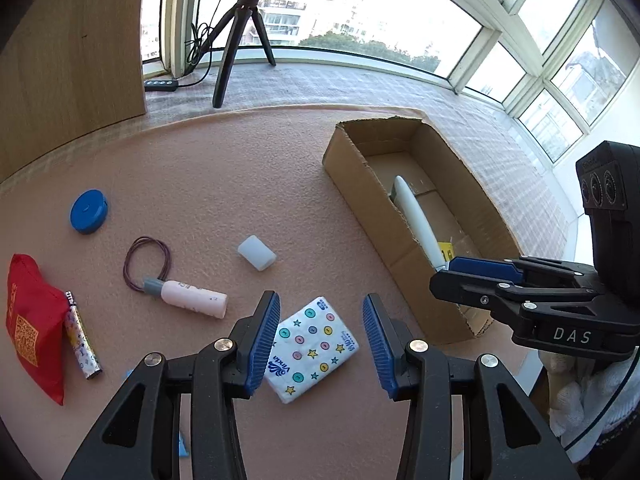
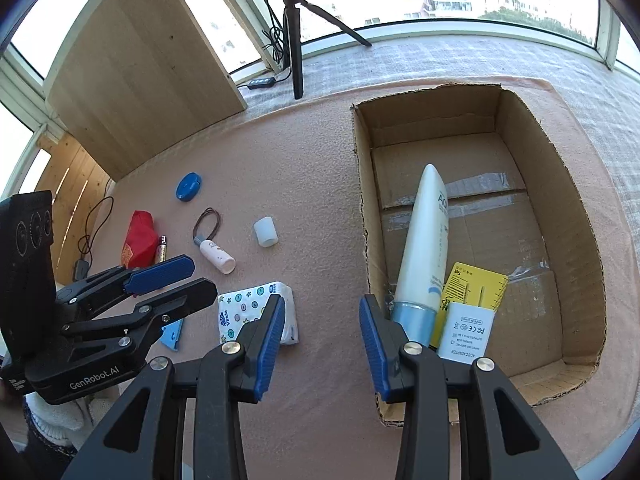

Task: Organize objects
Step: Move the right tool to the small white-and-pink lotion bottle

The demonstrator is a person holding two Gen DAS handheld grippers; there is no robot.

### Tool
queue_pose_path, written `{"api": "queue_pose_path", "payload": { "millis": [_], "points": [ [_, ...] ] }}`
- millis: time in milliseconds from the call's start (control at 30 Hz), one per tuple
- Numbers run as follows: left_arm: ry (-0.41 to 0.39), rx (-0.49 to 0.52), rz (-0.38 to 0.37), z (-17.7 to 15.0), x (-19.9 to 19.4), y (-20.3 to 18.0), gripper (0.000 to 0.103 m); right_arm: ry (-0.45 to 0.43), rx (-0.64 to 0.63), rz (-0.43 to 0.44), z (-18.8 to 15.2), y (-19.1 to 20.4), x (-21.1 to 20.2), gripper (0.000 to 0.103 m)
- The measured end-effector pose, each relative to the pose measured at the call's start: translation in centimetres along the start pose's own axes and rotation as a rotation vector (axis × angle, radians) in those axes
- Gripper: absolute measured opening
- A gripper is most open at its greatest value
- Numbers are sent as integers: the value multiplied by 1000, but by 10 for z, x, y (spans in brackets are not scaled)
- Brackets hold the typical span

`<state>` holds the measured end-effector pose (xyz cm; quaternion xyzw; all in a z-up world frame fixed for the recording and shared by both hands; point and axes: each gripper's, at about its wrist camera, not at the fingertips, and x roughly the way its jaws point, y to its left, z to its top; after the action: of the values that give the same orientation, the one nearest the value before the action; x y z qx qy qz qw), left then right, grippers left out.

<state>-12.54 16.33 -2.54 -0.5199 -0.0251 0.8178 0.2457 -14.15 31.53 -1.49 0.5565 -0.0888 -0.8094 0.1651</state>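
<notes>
The left gripper (image 1: 322, 344), jaws wide and empty, hangs over the tissue pack (image 1: 314, 350) on the surface, its long axis skewed between the fingers; the cardboard box (image 1: 362, 196) lies right.

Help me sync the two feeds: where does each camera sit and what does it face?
Left wrist: on the left gripper, open above the tissue pack; the right gripper shows at right.
Right wrist: on the right gripper, open by the cardboard box edge; the left gripper shows at left.
Shared: tissue pack, box, white tube.
</notes>
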Motion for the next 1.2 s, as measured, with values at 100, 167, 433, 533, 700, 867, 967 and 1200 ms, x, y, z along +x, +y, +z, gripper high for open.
{"api": "queue_pose_path", "payload": {
  "millis": [100, 167, 433, 533, 700, 867, 967, 1200],
  "points": [
    [9, -34, 33, -1, -4, 28, 47, 12, -43, 6, 3, 20, 8, 35],
    [10, -60, 56, -1, -7, 46, 47, 20, -73, 9, 4, 32, 13, 35],
    [18, -185, 120, 4, -11, 120, 47, 51, -148, 31, 15, 75, 37, 35],
    [29, -224, 128, 7, -7, 141, 47, 64, -180, 33, 20, 90, 49, 35],
    [57, -243, 134, 14, 11, 156, 47, 101, -231, 25, 25, 112, 74, 35],
    [91, -245, 146, 22, 34, 162, 40, 135, -265, 2, 29, 124, 98, 35],
    [115, -237, 156, 27, 49, 164, 37, 153, -271, -10, 31, 126, 112, 35],
    [136, -217, 179, 39, 68, 168, 34, 186, -271, -25, 32, 124, 135, 35]
  ]
}}
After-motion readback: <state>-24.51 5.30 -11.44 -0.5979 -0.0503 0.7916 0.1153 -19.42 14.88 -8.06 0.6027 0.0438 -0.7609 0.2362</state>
